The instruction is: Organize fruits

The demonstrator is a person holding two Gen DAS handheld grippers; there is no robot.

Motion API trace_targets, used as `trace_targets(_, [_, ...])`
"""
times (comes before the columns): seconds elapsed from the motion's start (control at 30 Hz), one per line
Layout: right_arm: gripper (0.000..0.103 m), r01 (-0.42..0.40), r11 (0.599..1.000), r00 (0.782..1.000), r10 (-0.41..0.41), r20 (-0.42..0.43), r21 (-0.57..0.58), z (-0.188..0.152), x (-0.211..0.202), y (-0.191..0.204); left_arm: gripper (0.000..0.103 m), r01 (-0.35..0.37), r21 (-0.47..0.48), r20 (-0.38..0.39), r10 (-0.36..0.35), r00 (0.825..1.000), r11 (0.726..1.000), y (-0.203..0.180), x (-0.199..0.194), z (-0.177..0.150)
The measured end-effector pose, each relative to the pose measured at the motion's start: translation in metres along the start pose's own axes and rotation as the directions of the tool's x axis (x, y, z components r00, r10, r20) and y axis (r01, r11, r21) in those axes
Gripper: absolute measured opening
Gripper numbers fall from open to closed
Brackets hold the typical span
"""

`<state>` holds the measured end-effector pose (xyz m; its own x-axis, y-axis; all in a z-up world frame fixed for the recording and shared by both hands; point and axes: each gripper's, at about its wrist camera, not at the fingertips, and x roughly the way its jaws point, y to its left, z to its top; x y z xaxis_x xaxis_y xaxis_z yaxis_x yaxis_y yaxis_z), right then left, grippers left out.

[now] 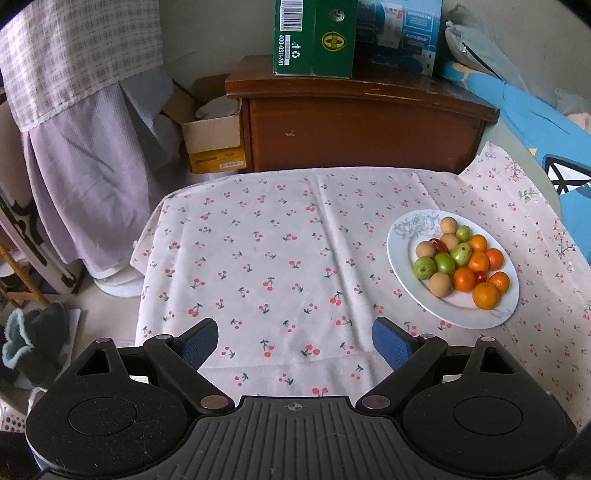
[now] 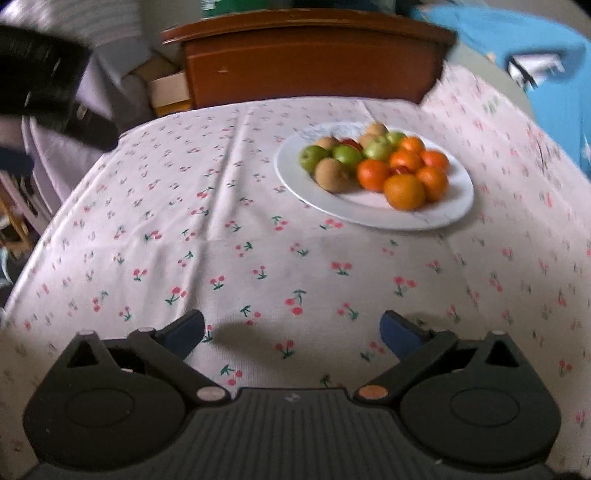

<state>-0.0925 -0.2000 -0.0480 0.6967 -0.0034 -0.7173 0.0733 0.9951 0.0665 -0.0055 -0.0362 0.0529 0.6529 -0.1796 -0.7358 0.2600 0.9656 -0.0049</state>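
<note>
A white plate (image 1: 402,236) sits on the cherry-print tablecloth (image 1: 277,258) at the right. It holds several oranges (image 1: 485,294), green fruits (image 1: 424,267), tan round fruits (image 1: 440,284) and small red ones (image 1: 439,244). My left gripper (image 1: 295,341) is open and empty, hovering over the cloth left of the plate. In the right wrist view the plate (image 2: 332,206) lies ahead, slightly right, with the oranges (image 2: 404,191) nearest. My right gripper (image 2: 291,330) is open and empty, low over the cloth before the plate. The left gripper's black body (image 2: 44,88) shows at upper left.
A brown wooden cabinet (image 1: 362,129) stands behind the table with a green box (image 1: 314,37) and a blue box (image 1: 399,33) on top. A cardboard box (image 1: 210,136) and draped lilac cloth (image 1: 81,147) are at left. Blue bedding (image 1: 535,125) lies at right.
</note>
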Motion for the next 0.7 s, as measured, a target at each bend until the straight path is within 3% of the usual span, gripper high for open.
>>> trace_targets(0.2, [0.102, -0.003, 0.999, 0.997, 0.007, 0.072, -0.043, -0.001, 0.011, 0.007, 0.092, 0.004, -0.002, -0.006, -0.004, 1.000, 1.000, 0.003, 0.000, -0.001])
trace_targets(0.7, [0.102, 0.004, 0.999, 0.994, 0.001, 0.105, -0.046, 0.023, 0.040, 0.012, 0.092, -0.016, -0.014, -0.024, 0.016, 1.000, 1.000, 0.005, 0.006, -0.002])
